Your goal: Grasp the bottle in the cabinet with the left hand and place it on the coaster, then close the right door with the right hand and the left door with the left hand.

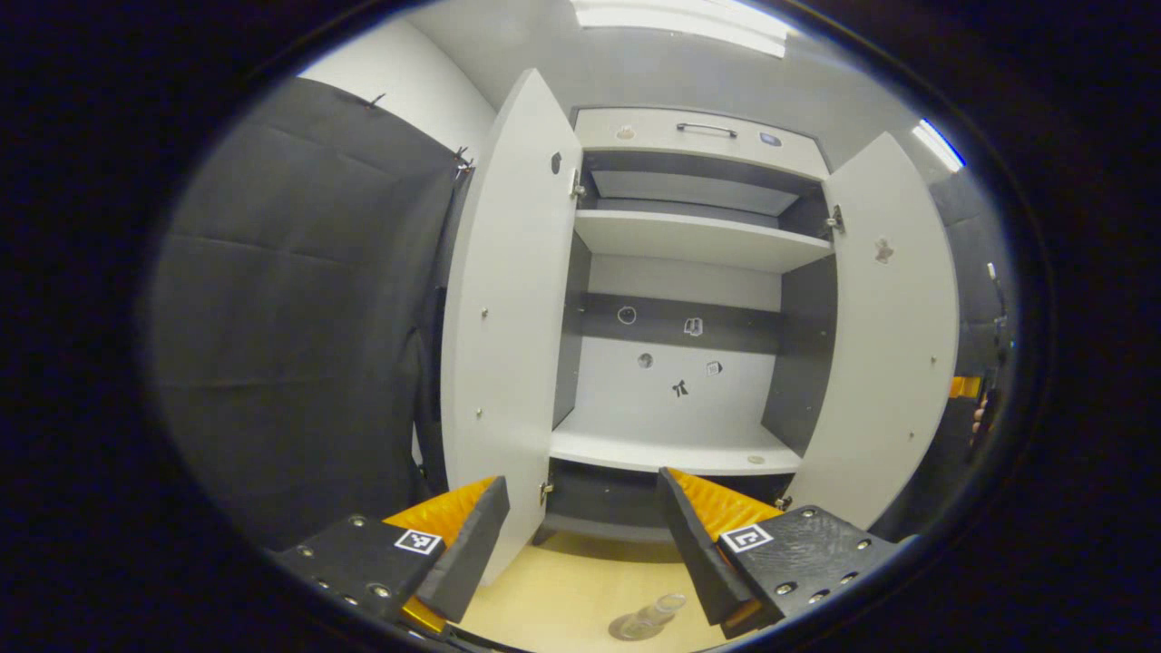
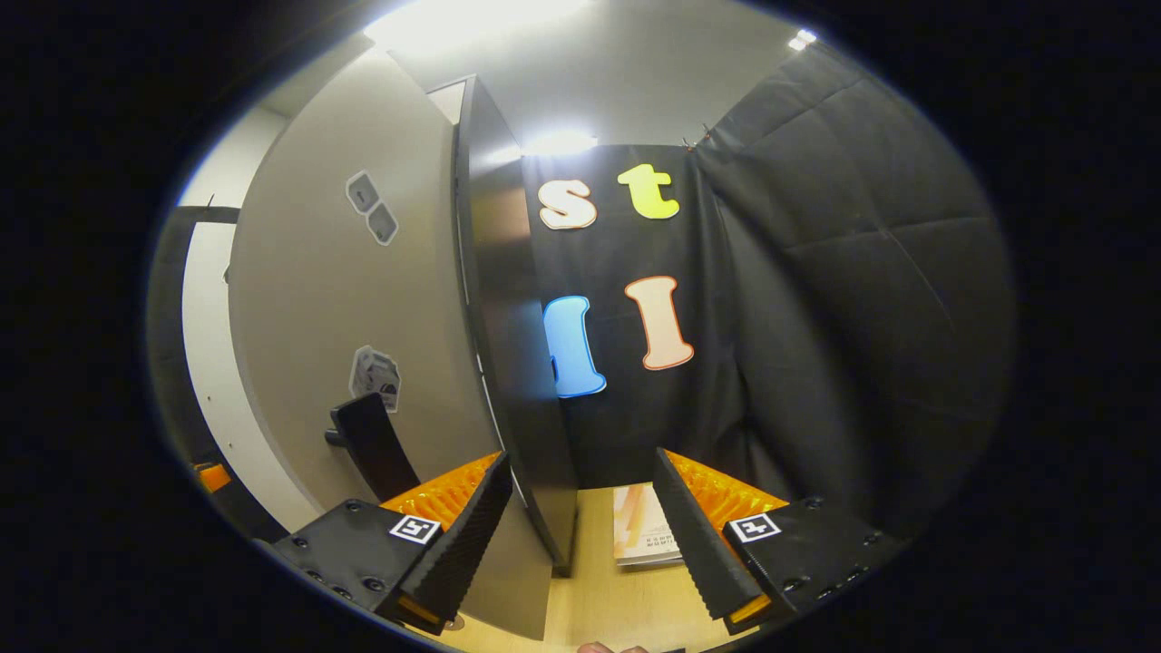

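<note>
The white cabinet (image 1: 676, 238) stands with both doors swung wide and its shelves bare. Low in the left gripper view a clear bottle (image 1: 657, 613) stands on the wooden table (image 1: 562, 589), on what looks like a round coaster (image 1: 628, 629). My left gripper (image 1: 580, 535) is open above the table, apart from the bottle, facing the cabinet. The left door (image 1: 508, 345) is close to its left finger. In the right gripper view my right gripper (image 2: 585, 535) is open, with the right door's (image 2: 363, 299) dark edge (image 2: 517, 363) standing between its fingers, nearer the left one. A black handle (image 2: 372, 444) sits on the door's outer face.
A booklet (image 2: 642, 535) lies on the table beside the cabinet's right door. Black cloth walls close in on both sides. At the far right of the left gripper view a hand (image 1: 980, 417) shows behind the right door (image 1: 893, 345). A drawer with a handle (image 1: 706, 129) tops the cabinet.
</note>
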Demonstrator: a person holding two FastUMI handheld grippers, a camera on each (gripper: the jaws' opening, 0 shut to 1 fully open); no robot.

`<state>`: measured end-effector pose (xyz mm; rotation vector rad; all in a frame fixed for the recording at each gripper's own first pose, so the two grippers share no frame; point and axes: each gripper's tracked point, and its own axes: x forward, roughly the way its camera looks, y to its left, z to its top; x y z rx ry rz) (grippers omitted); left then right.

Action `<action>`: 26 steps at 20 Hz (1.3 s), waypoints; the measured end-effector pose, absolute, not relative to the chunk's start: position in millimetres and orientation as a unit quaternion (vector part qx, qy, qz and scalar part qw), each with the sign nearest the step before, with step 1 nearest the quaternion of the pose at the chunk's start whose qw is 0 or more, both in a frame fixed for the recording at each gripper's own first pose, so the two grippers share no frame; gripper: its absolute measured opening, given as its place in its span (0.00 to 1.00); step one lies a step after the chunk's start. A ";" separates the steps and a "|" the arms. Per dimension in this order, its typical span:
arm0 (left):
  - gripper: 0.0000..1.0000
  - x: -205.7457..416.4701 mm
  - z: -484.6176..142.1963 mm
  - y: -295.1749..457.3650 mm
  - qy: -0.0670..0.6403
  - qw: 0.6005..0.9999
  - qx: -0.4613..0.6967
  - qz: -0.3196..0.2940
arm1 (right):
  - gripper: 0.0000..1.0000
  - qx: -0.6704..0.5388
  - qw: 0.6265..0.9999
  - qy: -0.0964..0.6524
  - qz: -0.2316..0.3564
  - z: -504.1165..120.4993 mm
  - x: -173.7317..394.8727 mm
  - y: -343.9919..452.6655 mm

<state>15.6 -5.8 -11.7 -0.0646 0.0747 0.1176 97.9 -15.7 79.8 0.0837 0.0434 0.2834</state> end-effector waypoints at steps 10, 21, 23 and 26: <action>0.95 13.5 -34.6 10.3 0.057 0.997 -0.042 0.036 | 0.96 0.039 0.989 0.024 0.140 75.8 80.1 30.1; 0.95 -2.5 -54.4 40.0 0.064 0.995 -0.056 0.059 | 0.96 0.040 0.981 0.031 0.187 71.6 77.6 118.7; 0.96 -6.9 -56.9 52.4 0.064 0.994 -0.049 0.069 | 0.96 0.048 0.979 0.031 0.197 68.9 78.3 138.4; 0.96 -10.3 -56.5 70.9 0.061 0.994 -0.041 0.077 | 0.96 0.064 0.974 0.025 0.218 71.7 82.3 178.0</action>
